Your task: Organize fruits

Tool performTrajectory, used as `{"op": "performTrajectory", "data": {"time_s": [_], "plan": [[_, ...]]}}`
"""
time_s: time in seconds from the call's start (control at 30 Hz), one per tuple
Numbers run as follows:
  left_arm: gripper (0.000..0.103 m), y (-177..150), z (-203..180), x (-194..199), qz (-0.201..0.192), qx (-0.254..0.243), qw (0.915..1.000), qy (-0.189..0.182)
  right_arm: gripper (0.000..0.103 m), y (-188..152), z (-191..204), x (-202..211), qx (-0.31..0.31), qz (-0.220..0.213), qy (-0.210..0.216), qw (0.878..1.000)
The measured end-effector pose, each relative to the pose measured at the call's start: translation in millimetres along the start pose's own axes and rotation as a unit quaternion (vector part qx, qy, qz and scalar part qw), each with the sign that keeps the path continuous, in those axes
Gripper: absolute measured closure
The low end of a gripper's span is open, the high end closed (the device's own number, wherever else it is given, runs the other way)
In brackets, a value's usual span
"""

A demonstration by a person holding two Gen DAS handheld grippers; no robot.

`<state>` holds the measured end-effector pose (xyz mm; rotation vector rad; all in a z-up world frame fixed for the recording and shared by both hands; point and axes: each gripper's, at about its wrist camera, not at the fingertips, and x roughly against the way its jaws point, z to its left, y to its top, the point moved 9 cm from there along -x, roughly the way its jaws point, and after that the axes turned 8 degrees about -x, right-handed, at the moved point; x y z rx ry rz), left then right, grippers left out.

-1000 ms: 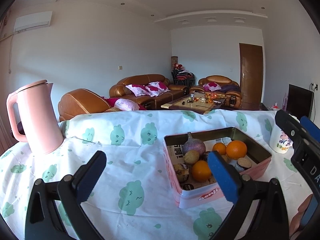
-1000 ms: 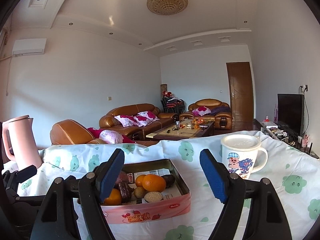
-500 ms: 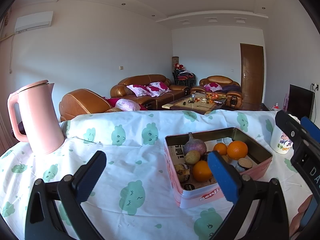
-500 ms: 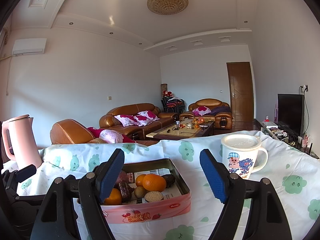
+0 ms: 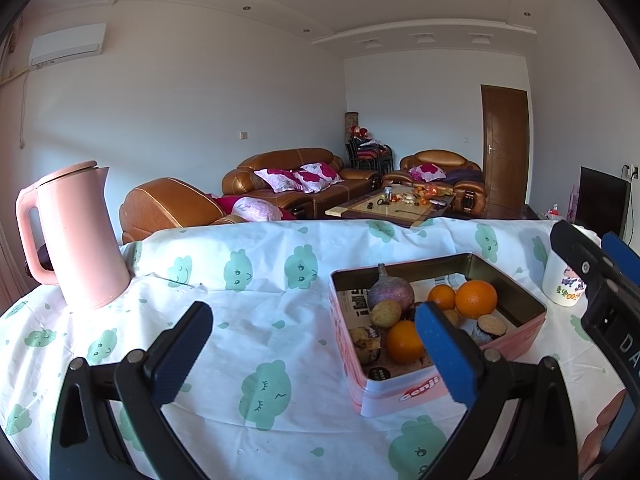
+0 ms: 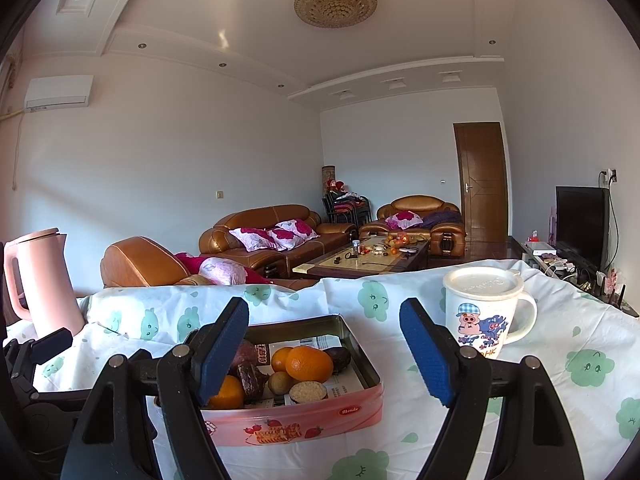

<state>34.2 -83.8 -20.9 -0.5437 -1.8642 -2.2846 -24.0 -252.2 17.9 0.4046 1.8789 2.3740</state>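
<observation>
Taking the tin as the landmark, a pink kettle stands well to its left on the worktop, and the left hand-held gripper hangs released with one blue pad over the tin's near left corner. The fruits, including a large orange, lie inside the tin, ahead and slightly left of the released right hand-held gripper, which looks nearer. A lidded mug stands just right of the tin; nothing blocks a reach.

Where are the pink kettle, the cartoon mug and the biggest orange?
pink kettle (image 5: 82, 240), left wrist view, middle of its body.
cartoon mug (image 6: 482, 316), right wrist view, on the printed side.
biggest orange (image 6: 309, 363), right wrist view, centre of its peel.
</observation>
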Motion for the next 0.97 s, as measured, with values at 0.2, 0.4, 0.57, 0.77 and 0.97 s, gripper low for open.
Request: {"op": "performTrajectory", "data": {"time_s": [0.2,0.4,0.57,0.77,0.97], "plan": [[0.0,-0.9,2.2,-0.2,0.001,-0.001,1.0,0.001,0.024,-0.6,-1.3,-1.2,-0.001,0.002,-0.001,1.0],[0.0,-2.6,5.1,-0.9,0.005,-0.002,1.0,0.006,0.024,-1.7,-2.9,-1.5,-0.003,0.003,-0.003,1.0],[0.0,-4.6,5.3,-2.6,0.013,0.002,0.9999,0.01,0.024,-2.1,-4.0,-1.2,-0.003,0.005,-0.003,1.0],[0.0,-4.3,3.1,-3.7,0.014,0.003,0.9999,0.0,0.024,-2.4,-4.0,-1.4,-0.003,0.007,-0.004,1.0],[0.0,-5.0,2.7,-5.0,0.02,0.006,0.9998,0.004,0.024,-2.7,-4.4,-1.1,-0.003,0.009,-0.004,1.0]]}}
